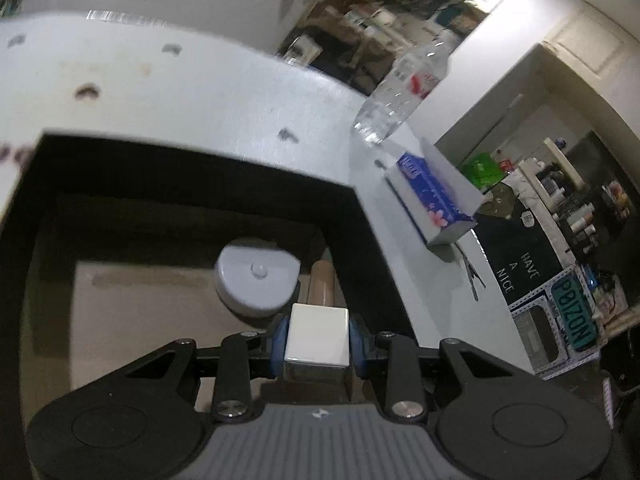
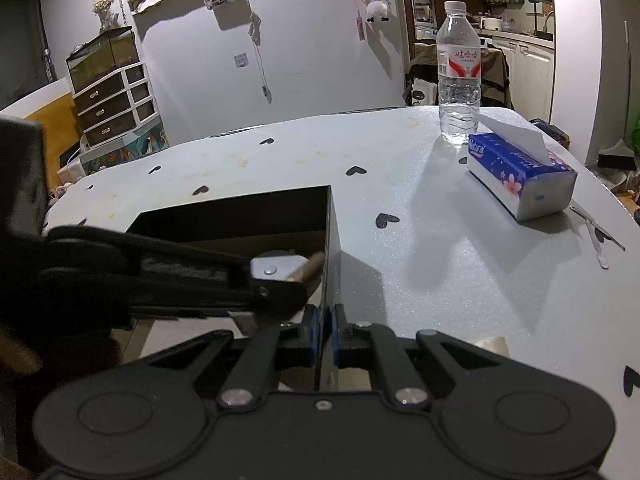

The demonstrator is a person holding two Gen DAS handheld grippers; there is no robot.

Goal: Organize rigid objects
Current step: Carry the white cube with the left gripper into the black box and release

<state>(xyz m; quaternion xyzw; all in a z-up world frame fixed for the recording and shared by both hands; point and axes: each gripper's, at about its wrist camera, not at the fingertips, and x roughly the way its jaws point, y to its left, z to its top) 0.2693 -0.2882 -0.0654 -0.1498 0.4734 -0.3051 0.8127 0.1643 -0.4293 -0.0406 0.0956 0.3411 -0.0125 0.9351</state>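
While the left gripper (image 1: pixel 317 340) hung over the black open-topped box (image 1: pixel 348 216), its blue pads pinched a small white glossy cube (image 1: pixel 318 336) by opposite flat faces. Cube looked rigid, light, possibly slick. Right gripper (image 2: pixel 325 334) was clamped on the box's near right wall.

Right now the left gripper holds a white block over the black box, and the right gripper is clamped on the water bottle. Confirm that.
Not quite. The right gripper is clamped on the wall of the black box, not the water bottle, as the right wrist view shows. The left gripper does hold the white block over the box.
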